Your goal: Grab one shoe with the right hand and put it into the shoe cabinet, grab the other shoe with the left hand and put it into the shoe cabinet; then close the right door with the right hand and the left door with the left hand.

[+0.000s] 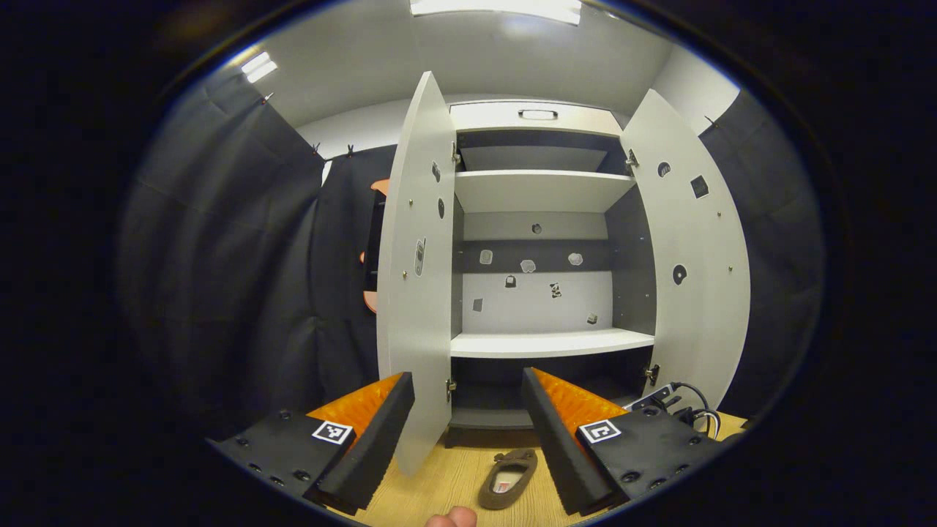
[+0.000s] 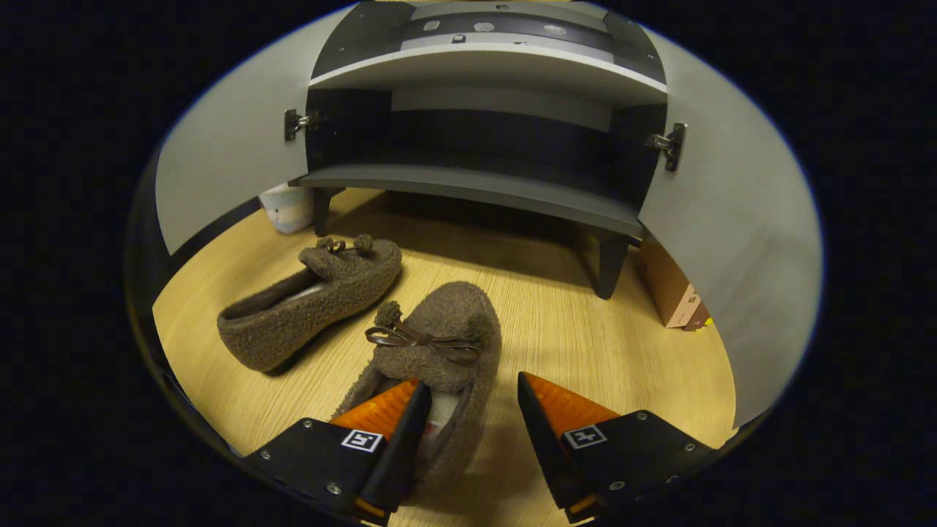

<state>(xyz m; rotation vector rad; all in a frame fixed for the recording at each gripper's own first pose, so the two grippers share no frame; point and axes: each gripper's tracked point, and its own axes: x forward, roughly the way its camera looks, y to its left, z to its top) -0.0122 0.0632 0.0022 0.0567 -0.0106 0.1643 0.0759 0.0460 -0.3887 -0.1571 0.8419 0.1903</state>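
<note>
Two brown fuzzy shoes lie on the wooden floor in front of the shoe cabinet. In the right gripper view the nearer shoe (image 2: 439, 340), with a bow on top, points toward the cabinet. My right gripper (image 2: 472, 388) is open over its heel end, one finger inside the shoe's opening and the other outside its right side. The second shoe (image 2: 315, 296) lies to the left, apart. The cabinet's bottom shelf (image 2: 476, 192) is bare. My left gripper (image 1: 467, 379) is open and holds nothing, facing the cabinet (image 1: 538, 344), whose left door (image 1: 417, 293) and right door (image 1: 695, 256) stand open. One shoe (image 1: 507, 479) shows below.
A cardboard box (image 2: 670, 293) sits on the floor behind the right door (image 2: 732, 234), and a white object (image 2: 289, 208) stands by the left door (image 2: 219, 176). Cables (image 1: 684, 399) show at the cabinet's lower right. A fingertip (image 1: 452, 518) pokes in at the bottom edge.
</note>
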